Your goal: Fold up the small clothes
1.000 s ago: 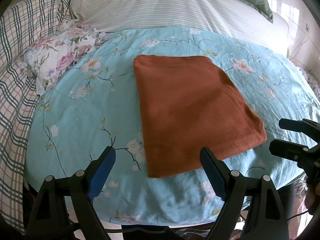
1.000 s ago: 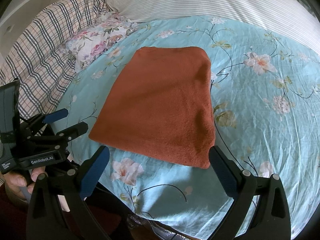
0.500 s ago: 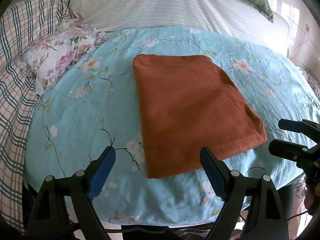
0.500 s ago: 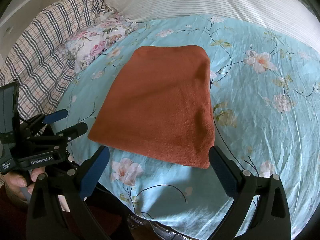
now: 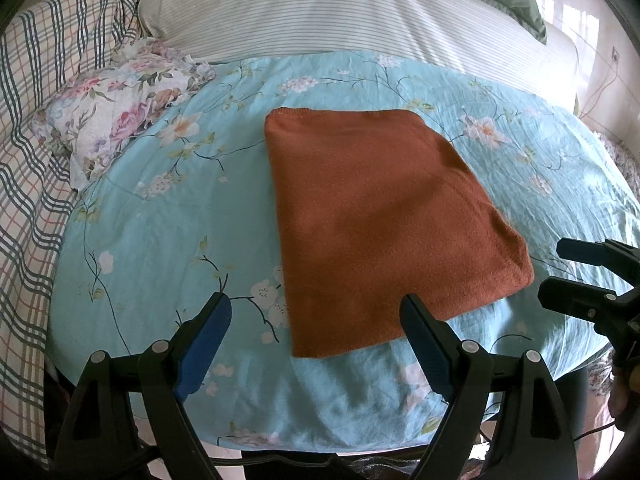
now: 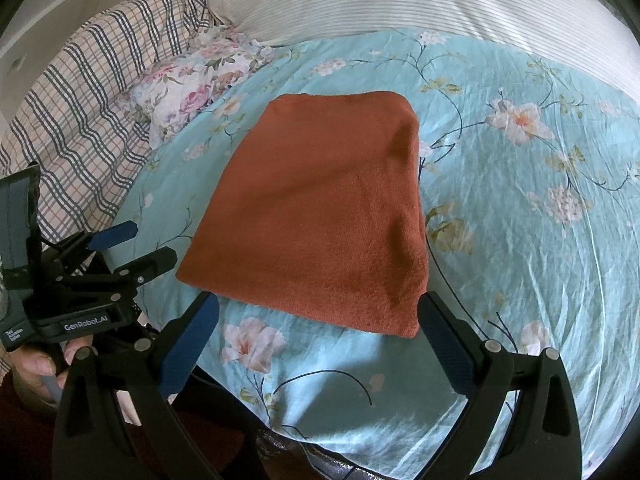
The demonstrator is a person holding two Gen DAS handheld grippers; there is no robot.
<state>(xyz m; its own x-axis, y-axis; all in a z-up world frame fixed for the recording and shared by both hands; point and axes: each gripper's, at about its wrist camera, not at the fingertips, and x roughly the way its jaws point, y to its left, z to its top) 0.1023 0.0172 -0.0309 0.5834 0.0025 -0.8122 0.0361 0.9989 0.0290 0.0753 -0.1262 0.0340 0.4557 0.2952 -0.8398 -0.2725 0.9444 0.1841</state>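
Left wrist: folded rust garment, flat.

The rust-orange folded cloth is lying flat on the light blue flowery sheet, and the left gripper is hovering wide open right at its near edge, not touching it. The right gripper is poking in from the right, parted too, and a floral pillow is sitting off to the far left.
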